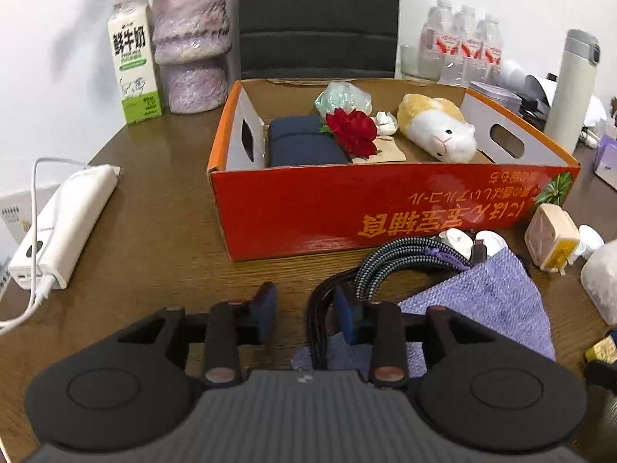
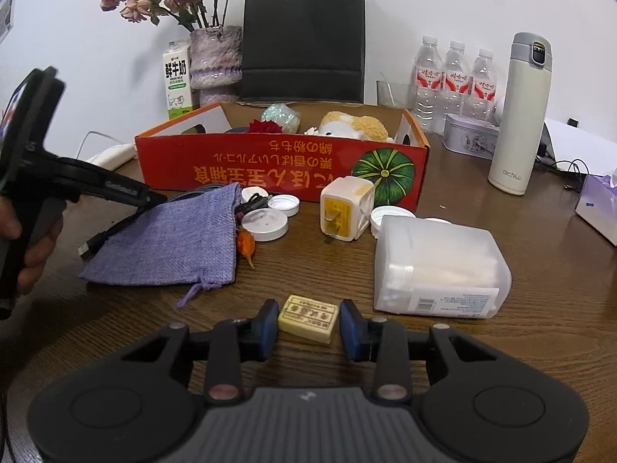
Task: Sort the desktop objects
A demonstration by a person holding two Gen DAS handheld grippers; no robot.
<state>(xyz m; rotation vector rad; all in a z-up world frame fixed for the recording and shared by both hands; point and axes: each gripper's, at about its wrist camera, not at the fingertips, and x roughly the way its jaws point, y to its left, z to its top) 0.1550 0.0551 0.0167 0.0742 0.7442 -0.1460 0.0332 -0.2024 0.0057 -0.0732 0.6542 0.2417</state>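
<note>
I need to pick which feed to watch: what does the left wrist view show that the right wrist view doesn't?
Left wrist only: the power bank with its white cable, the navy pouch in the box, the braided cable, and the left gripper open, a black cable bundle by one pad.

Right wrist only: the eraser between the right gripper pads, the plastic jar on its side, the tin, the loose caps.

Both: red box, plush toy, purple bag, charger plug, milk carton, thermos.

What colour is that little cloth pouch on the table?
The cloth pouch is pale purple, a coarse woven lilac; clearest in the right wrist view.
</note>
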